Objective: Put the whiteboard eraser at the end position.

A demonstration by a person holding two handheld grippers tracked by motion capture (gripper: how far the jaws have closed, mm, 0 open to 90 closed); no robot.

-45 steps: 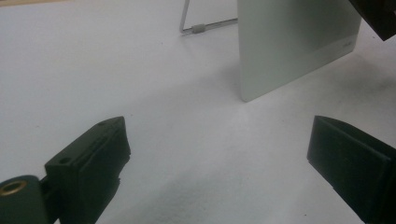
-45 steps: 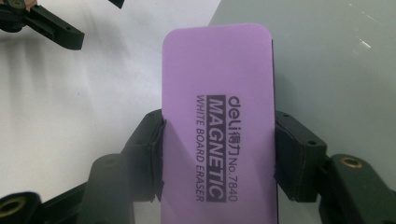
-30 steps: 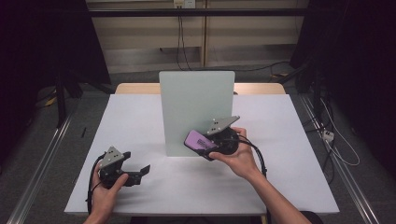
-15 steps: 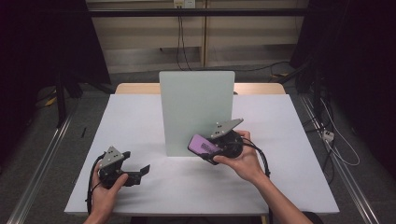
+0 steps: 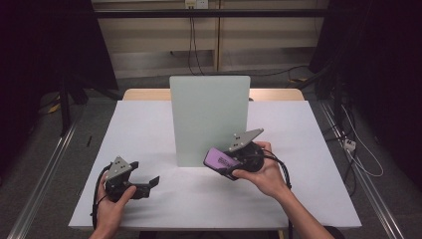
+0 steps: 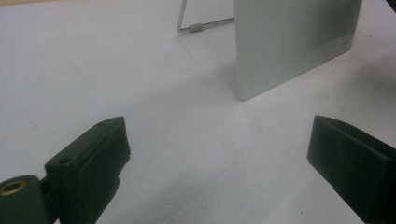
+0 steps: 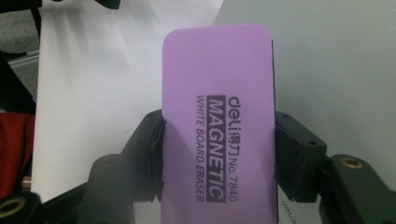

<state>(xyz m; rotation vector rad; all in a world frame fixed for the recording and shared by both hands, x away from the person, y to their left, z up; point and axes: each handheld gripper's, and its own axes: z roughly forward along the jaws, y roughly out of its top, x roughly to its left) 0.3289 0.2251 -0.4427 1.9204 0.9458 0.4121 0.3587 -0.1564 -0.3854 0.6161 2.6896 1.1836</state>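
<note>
The right claw (image 5: pixel 222 162) is seen clamped on the purple whiteboard eraser (image 5: pixel 219 159), both pads pressed on its long edges in the right gripper view (image 7: pixel 217 121). Compared w/ 1 s ago, the eraser has been carried a little to the right and lower, off the face of the upright whiteboard (image 5: pixel 209 117) toward its lower right corner; it is now held just in front of that corner, above the bench (image 5: pixel 308 149), contact w/ the board not determinable. Judged from this, a wiping pass near the board's bottom edge is prob. in hand, or the eraser is being drawn off it. The left claw (image 5: pixel 149 183) is kept open and empty, resting low by the bench's front left, jaws wide apart in its own view (image 6: pixel 219 154). No containers are present; nothing is held in anything.
</note>
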